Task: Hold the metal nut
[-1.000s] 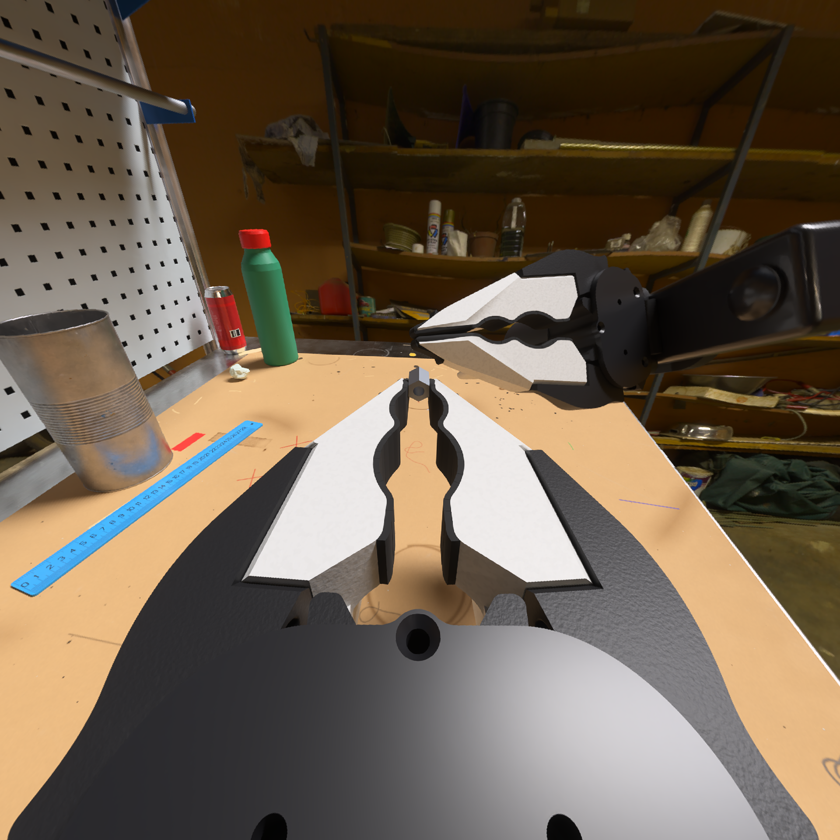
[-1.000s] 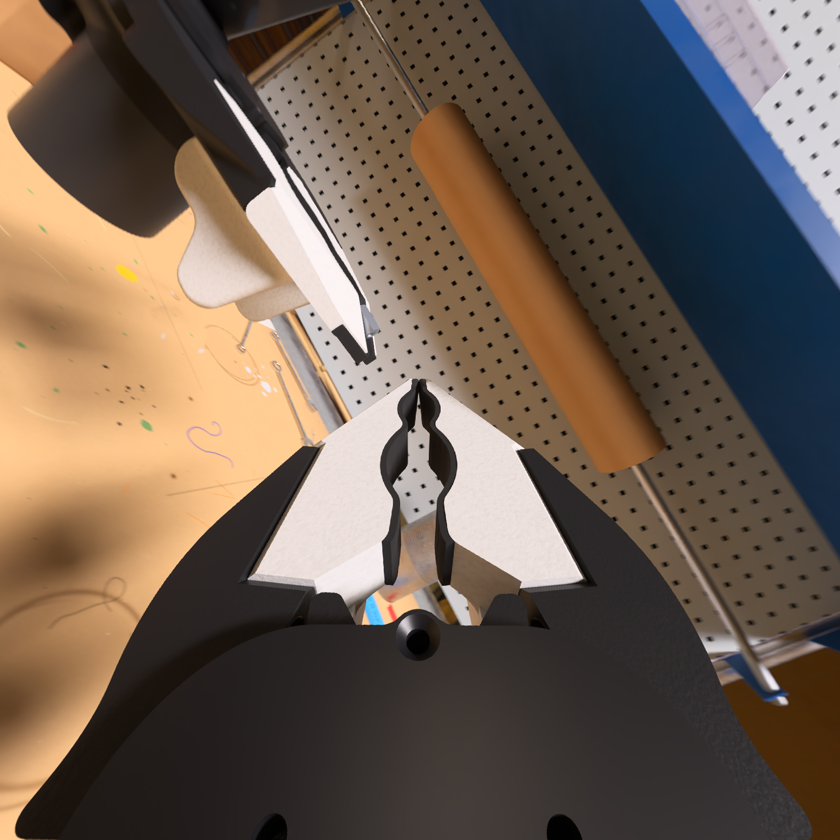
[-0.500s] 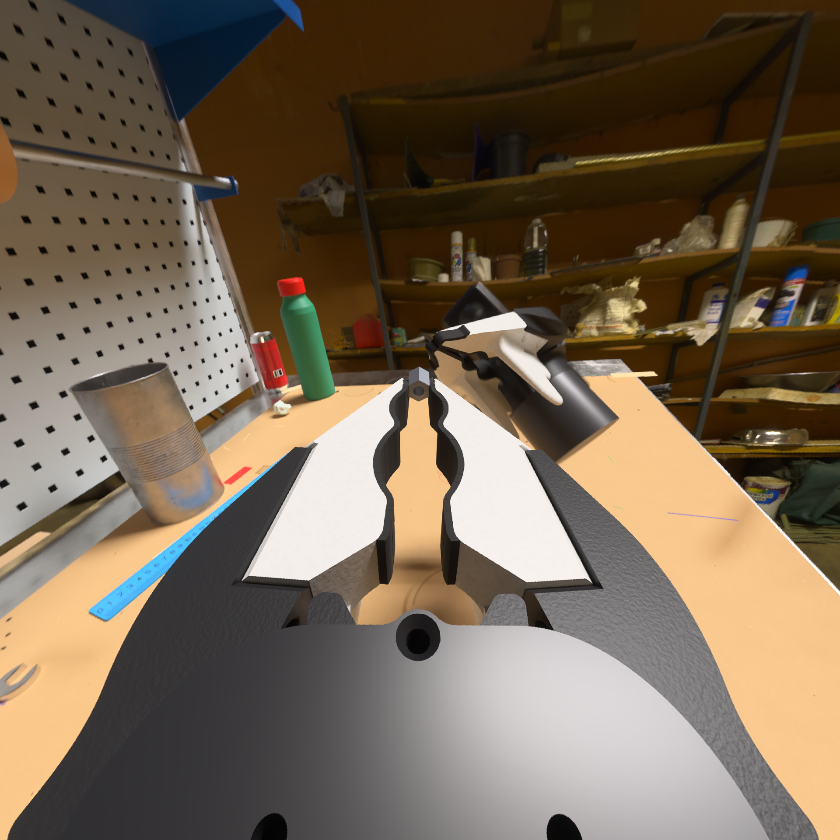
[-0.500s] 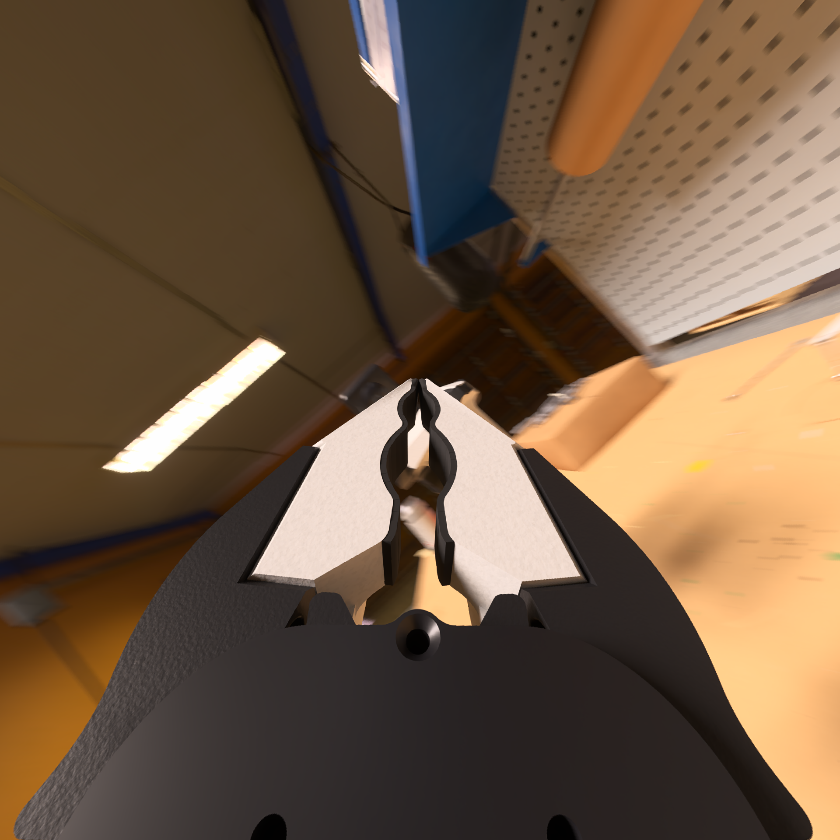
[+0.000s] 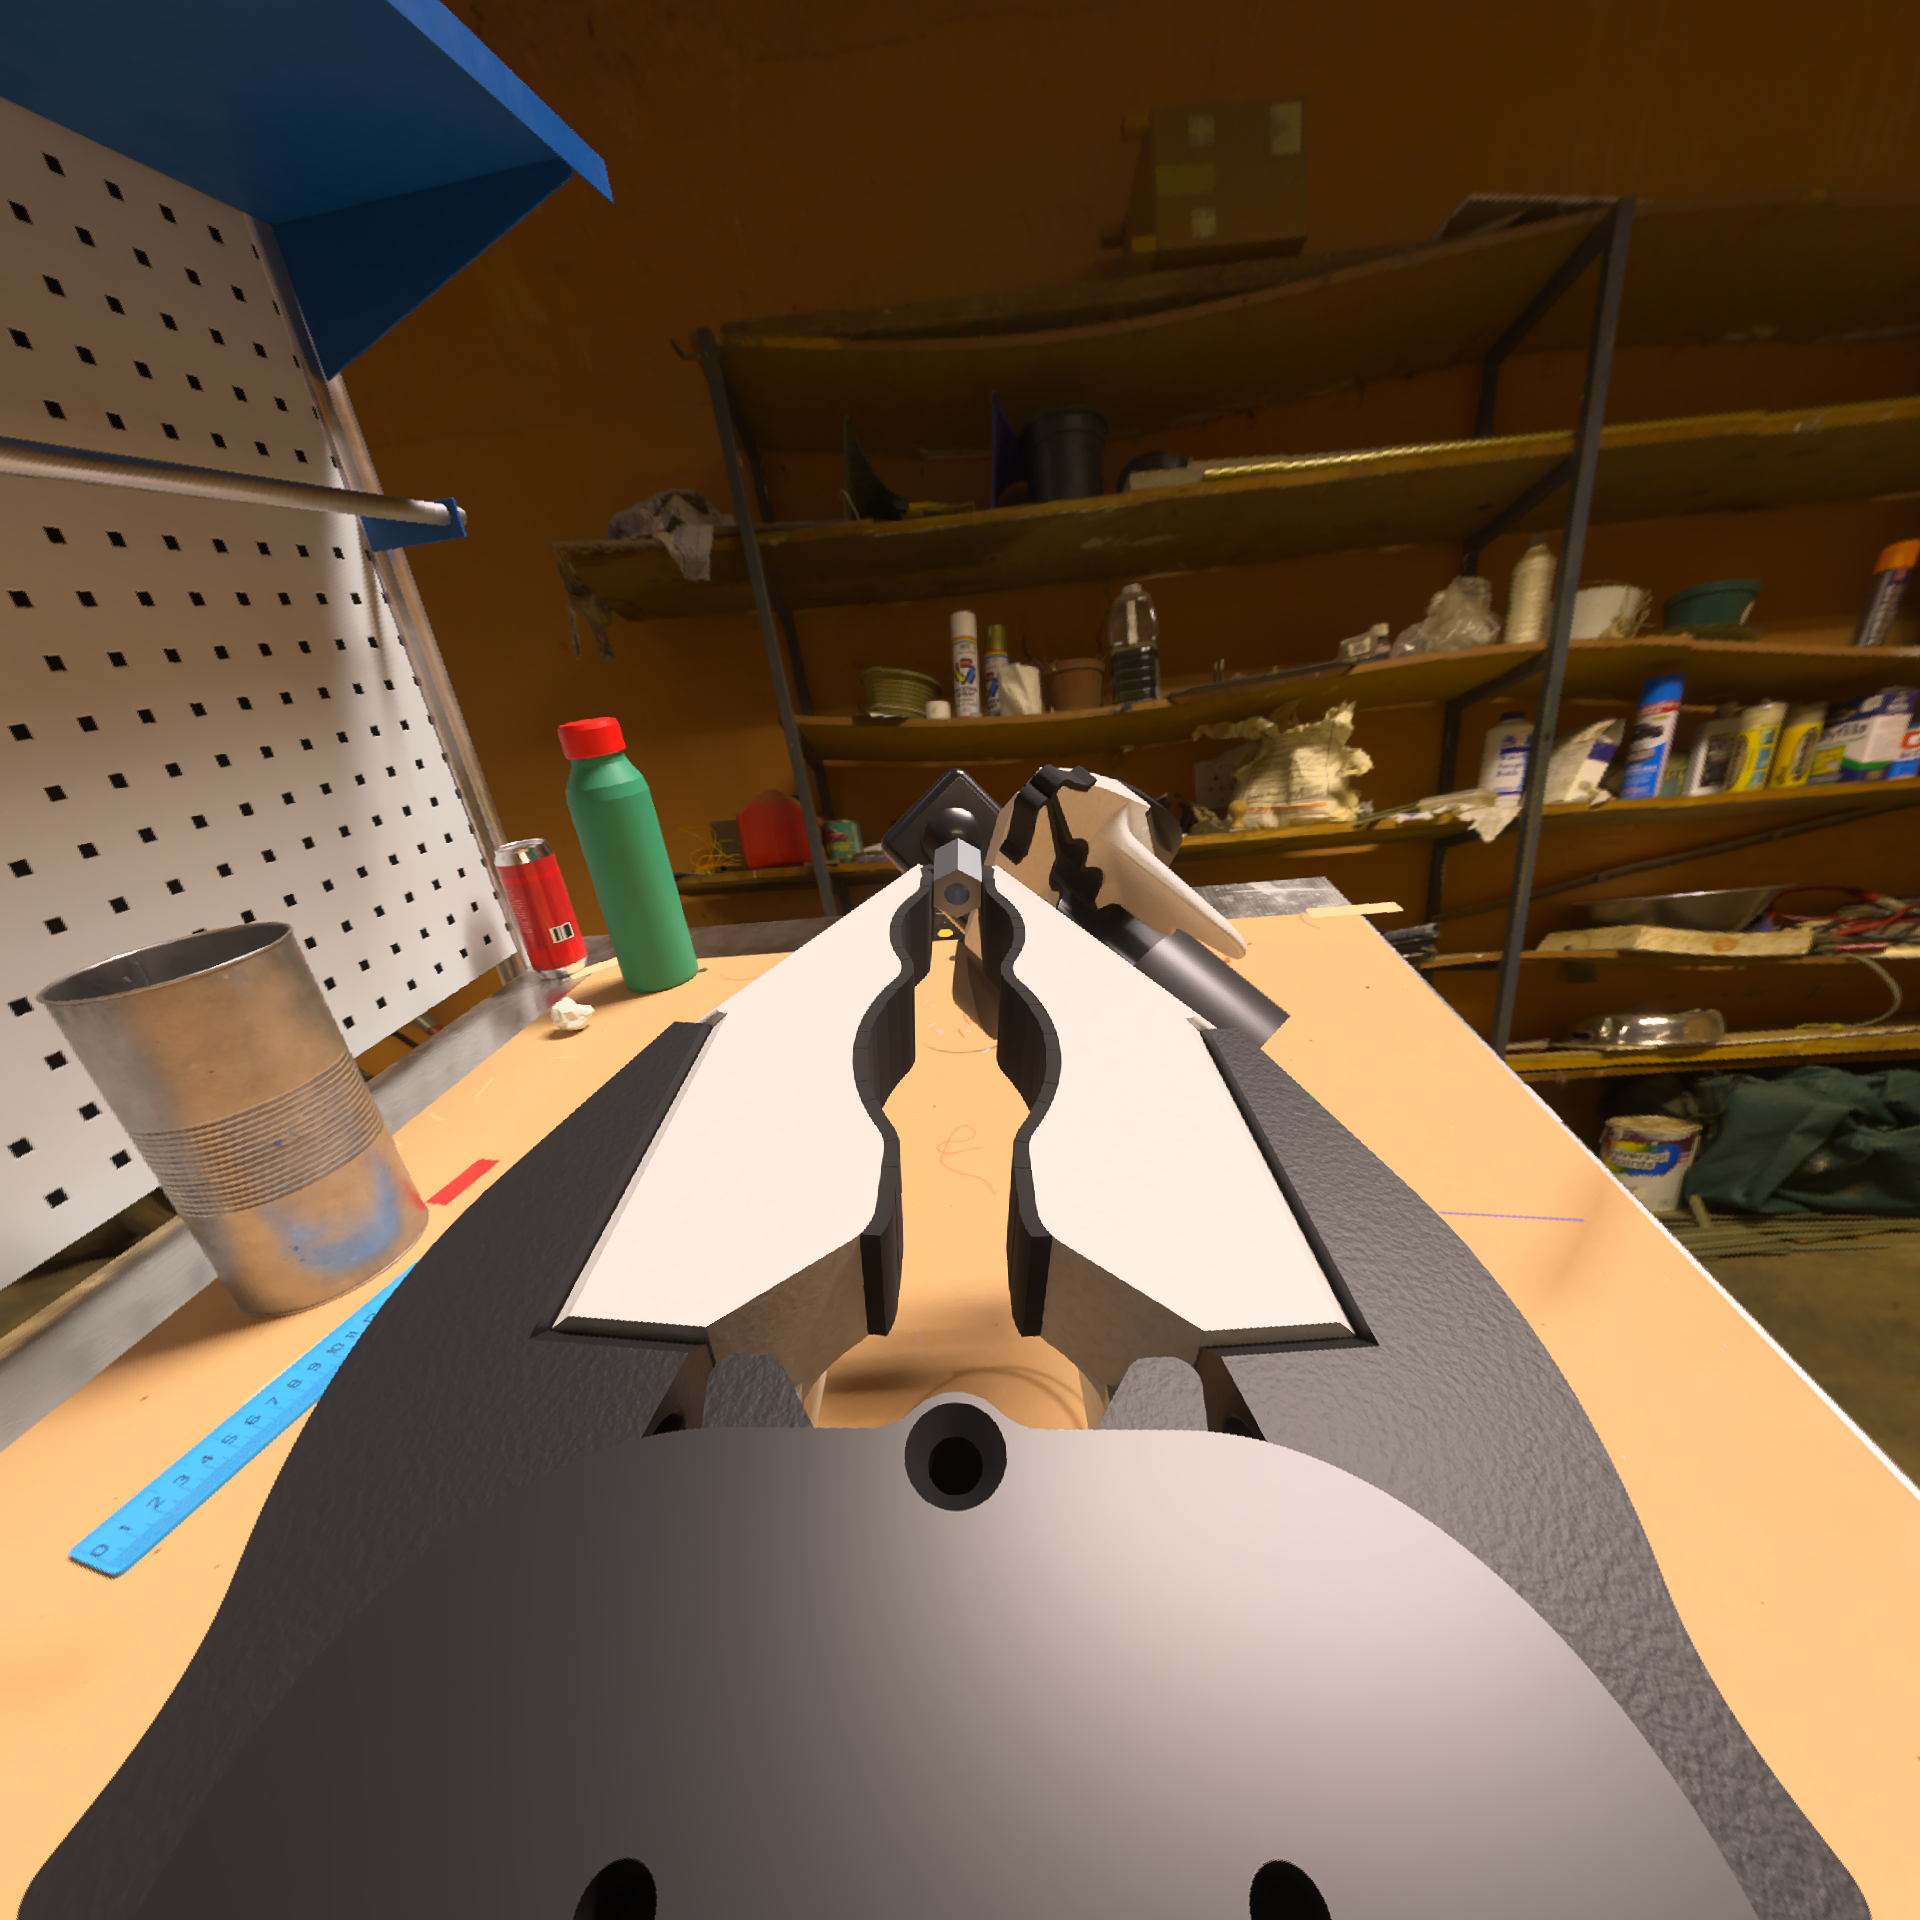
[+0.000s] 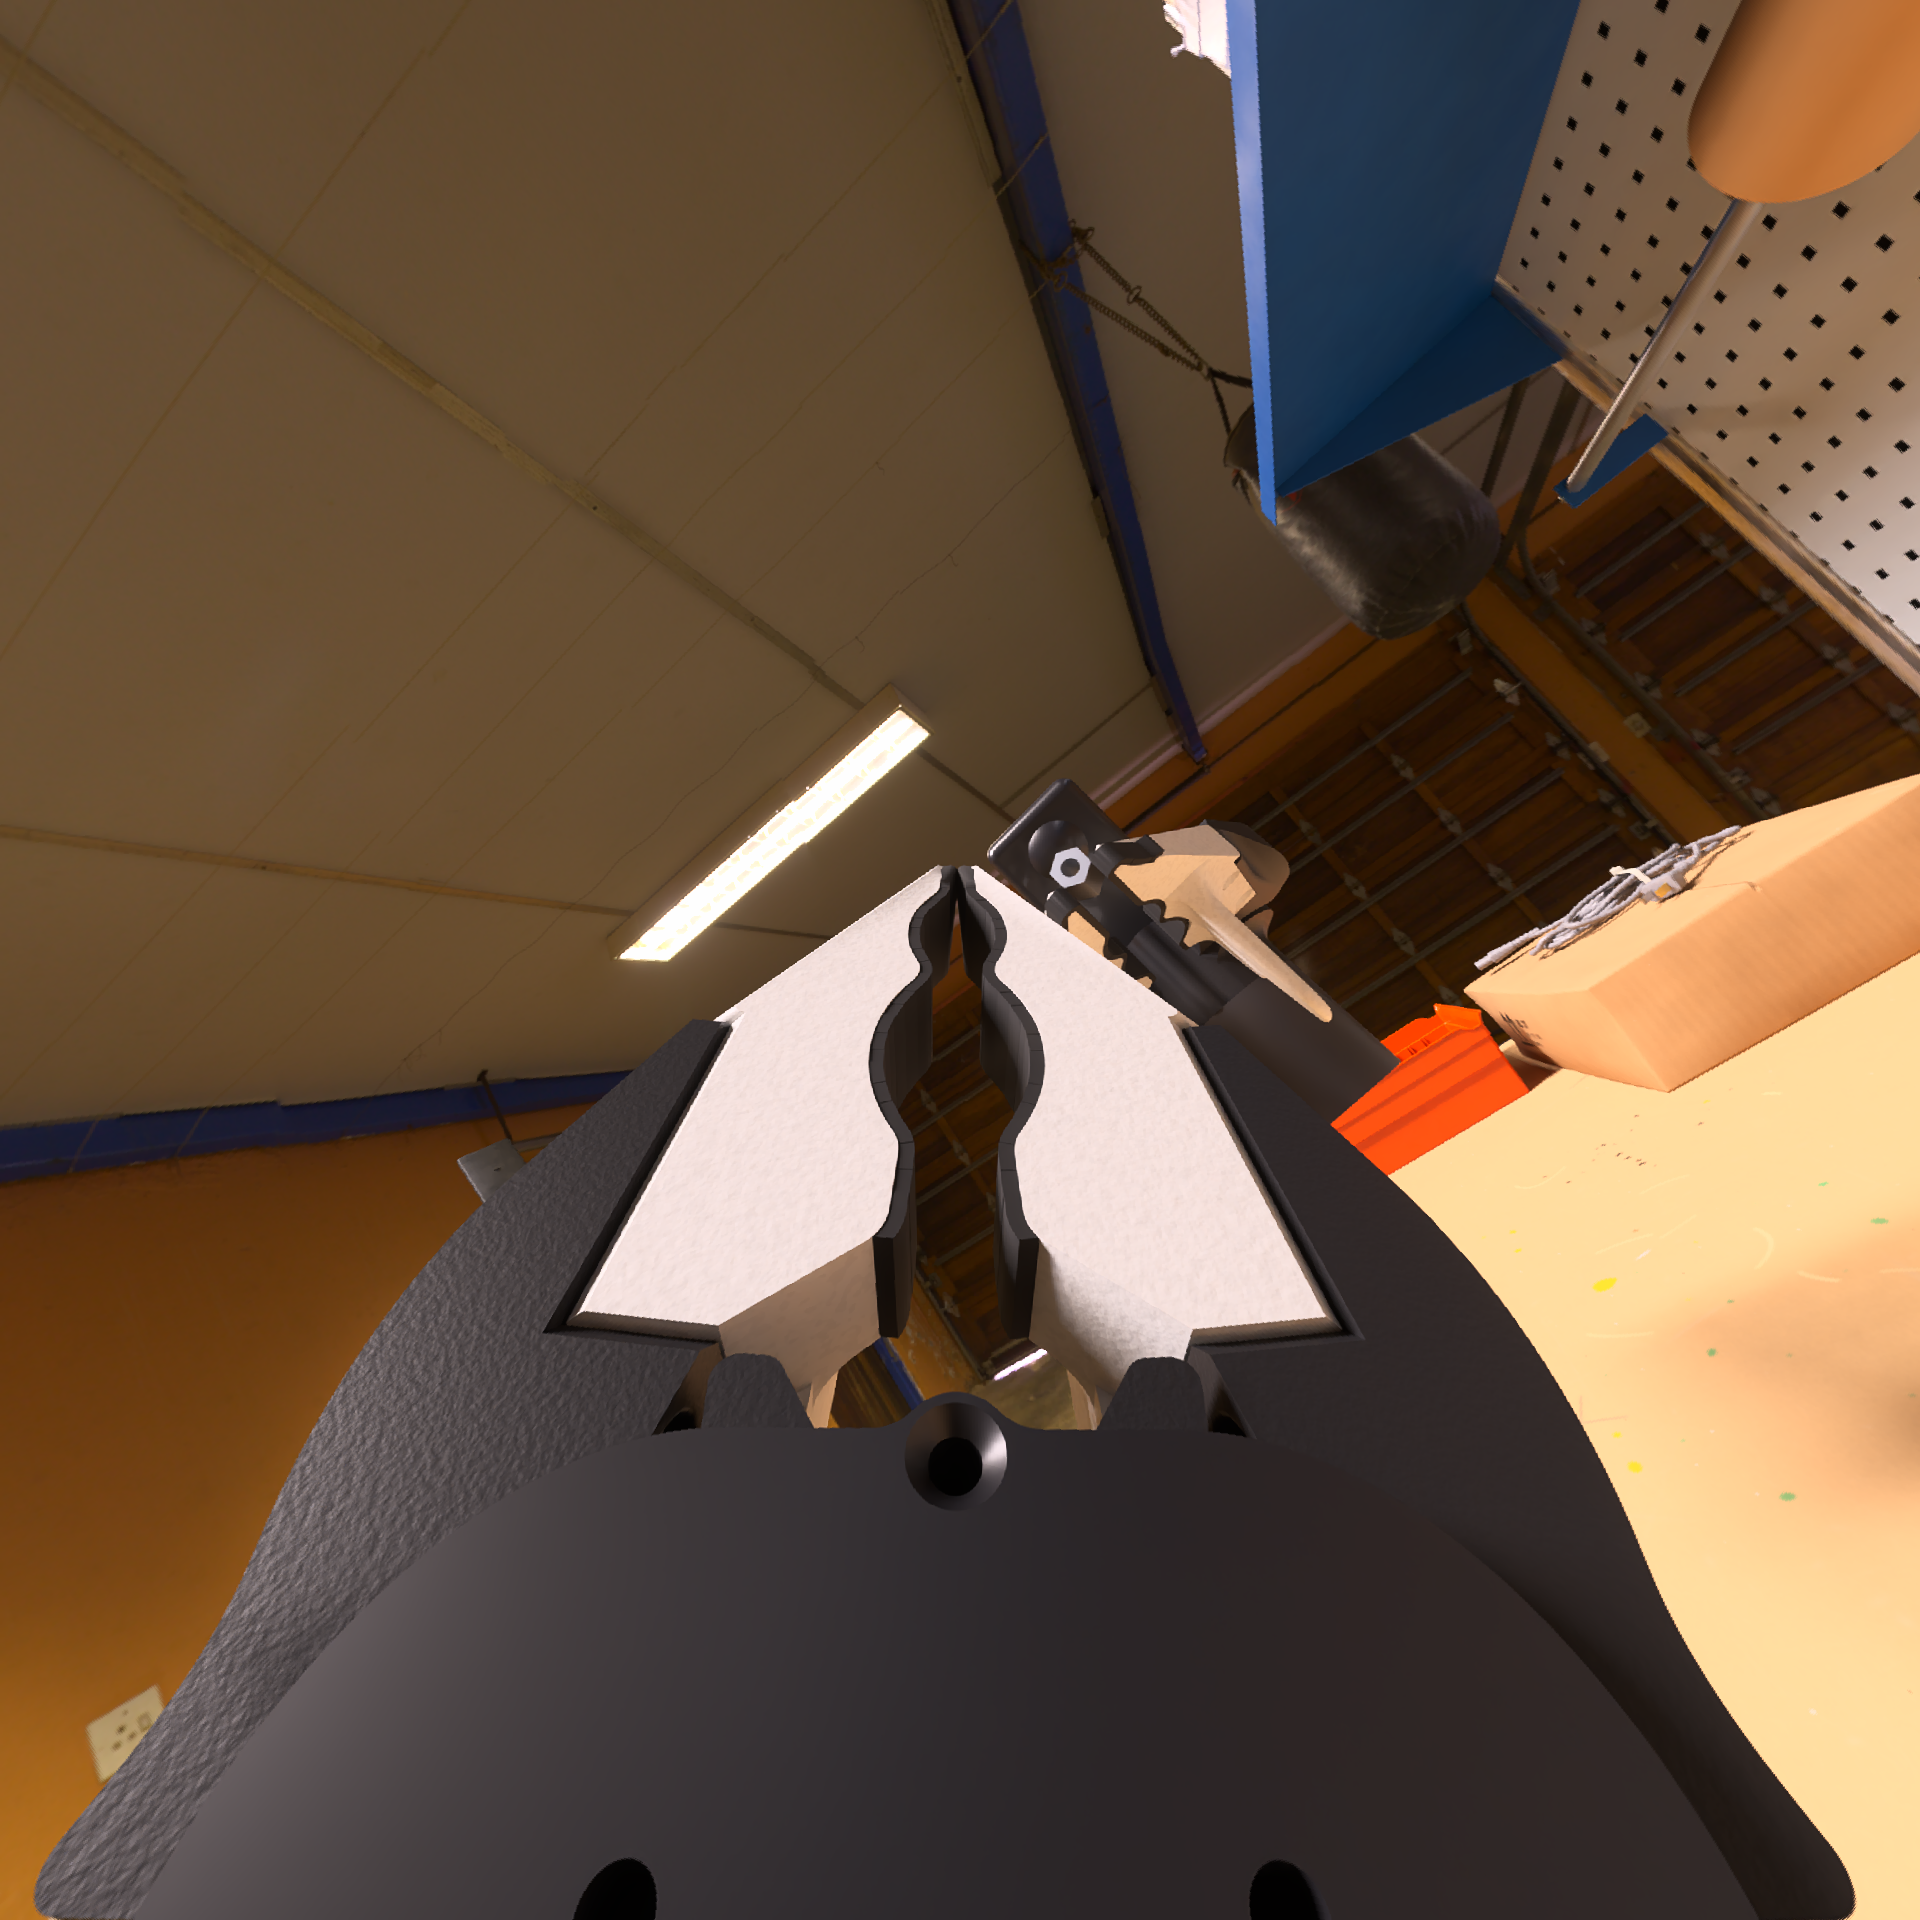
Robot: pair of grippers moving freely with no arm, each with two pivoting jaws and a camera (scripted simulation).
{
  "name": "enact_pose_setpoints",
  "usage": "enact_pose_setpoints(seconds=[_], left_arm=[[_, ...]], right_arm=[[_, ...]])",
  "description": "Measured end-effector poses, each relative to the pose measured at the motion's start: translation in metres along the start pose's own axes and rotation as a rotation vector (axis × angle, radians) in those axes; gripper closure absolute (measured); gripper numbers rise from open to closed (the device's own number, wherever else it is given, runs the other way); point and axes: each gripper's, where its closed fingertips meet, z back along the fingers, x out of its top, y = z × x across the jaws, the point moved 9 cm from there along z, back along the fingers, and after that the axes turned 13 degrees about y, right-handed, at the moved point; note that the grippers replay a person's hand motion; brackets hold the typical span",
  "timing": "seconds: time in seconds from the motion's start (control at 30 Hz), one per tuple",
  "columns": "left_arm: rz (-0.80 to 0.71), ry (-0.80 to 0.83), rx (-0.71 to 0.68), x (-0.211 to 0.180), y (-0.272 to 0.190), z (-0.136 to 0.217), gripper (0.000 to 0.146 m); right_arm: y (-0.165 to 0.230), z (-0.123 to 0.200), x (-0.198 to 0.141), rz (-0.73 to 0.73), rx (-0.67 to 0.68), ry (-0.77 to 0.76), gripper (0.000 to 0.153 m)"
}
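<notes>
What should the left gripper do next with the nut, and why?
Probably just keep the left gripper shut and steady: the metal nut sits pinched only at the very tips of its jaws, above the workbench, while the right gripper is shut on nothing.

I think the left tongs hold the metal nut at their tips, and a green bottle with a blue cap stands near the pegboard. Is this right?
Not fully. The green bottle has a red cap, not a blue one; the left wrist view shows it. The rest is right: the left tongs hold the metal nut at their tips, and the bottle stands near the pegboard.
</notes>
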Motion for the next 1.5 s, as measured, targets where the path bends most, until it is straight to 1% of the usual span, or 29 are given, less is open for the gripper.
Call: enact_pose_setpoints(seconds=[0.07, 0.1, 0.17, 0.2, 0.3, 0.37, 0.47, 0.57, 0.63, 0.8, 0.93, 1.07, 1.17, 1.2, 1.3, 1.37, 1.43, 1.5], left_arm=[[0.009, -0.002, 0.002, 0.0, 0.0, -0.001, 0.139], [0.015, 0.001, 0.006, -0.001, 0.0, -0.001, 0.139], [0.026, 0.008, 0.025, -0.003, 0.003, -0.001, 0.139], [0.045, 0.0, 0.026, -0.004, 0.005, 0.0, 0.139], [0.073, -0.007, 0.025, -0.005, 0.01, 0.003, 0.139], [0.079, 0.007, 0.026, -0.006, 0.011, 0.002, 0.139], [0.09, 0.029, 0.021, -0.009, 0.01, -0.001, 0.139], [0.098, 0.045, 0.019, -0.011, 0.01, -0.004, 0.138], [0.104, 0.049, 0.017, -0.011, 0.01, -0.005, 0.138], [0.104, 0.068, 0.025, -0.012, 0.01, -0.007, 0.138], [0.108, 0.076, 0.024, -0.013, 0.01, -0.007, 0.138], [0.106, 0.092, 0.026, -0.014, 0.011, -0.007, 0.138], [0.105, 0.101, 0.028, -0.015, 0.011, -0.007, 0.138], [0.102, 0.104, 0.029, -0.015, 0.011, -0.007, 0.138], [0.095, 0.108, 0.035, -0.016, 0.011, -0.008, 0.138], [0.085, 0.109, 0.043, -0.015, 0.01, -0.008, 0.138], [0.075, 0.108, 0.053, -0.015, 0.01, -0.008, 0.138], [0.065, 0.104, 0.063, -0.014, 0.01, -0.008, 0.139]], right_arm=[[-0.001, -0.001, 0.0, 0.016, -0.02, -0.005, 0.153], [0.0, -0.001, 0.001, 0.051, -0.071, 0.0, 0.153], [0.005, 0.0, 0.004, 0.18, -0.217, 0.05, 0.153], [0.008, 0.001, 0.006, 0.263, -0.286, 0.083, 0.152], [0.022, 0.0, 0.01, 0.601, -0.558, 0.209, 0.136], [0.031, -0.004, 0.012, 0.828, -0.725, 0.289, 0.134], [0.04, -0.013, 0.01, 1.14, -0.932, 0.417, 0.133], [0.039, -0.021, -0.001, 1.429, -1.072, 0.597, 0.133], [0.037, -0.024, -0.008, 1.579, -1.143, 0.671, 0.133], [0.035, -0.027, -0.012, 1.776, -1.303, 0.675, 0.133], [0.034, -0.029, -0.014, 1.863, -1.325, 0.703, 0.137], [0.032, -0.03, -0.016, 1.919, -1.341, 0.727, 0.141], [0.031, -0.029, -0.015, 1.917, -1.35, 0.718, 0.147], [0.032, -0.028, -0.014, 1.901, -1.345, 0.718, 0.153], [0.035, -0.026, -0.01, 1.798, -1.309, 0.693, 0.153], [0.036, -0.024, -0.007, 1.701, -1.274, 0.649, 0.153], [0.037, -0.021, -0.002, 1.528, -1.215, 0.563, 0.153], [0.037, -0.018, 0.003, 1.305, -1.134, 0.449, 0.153]])
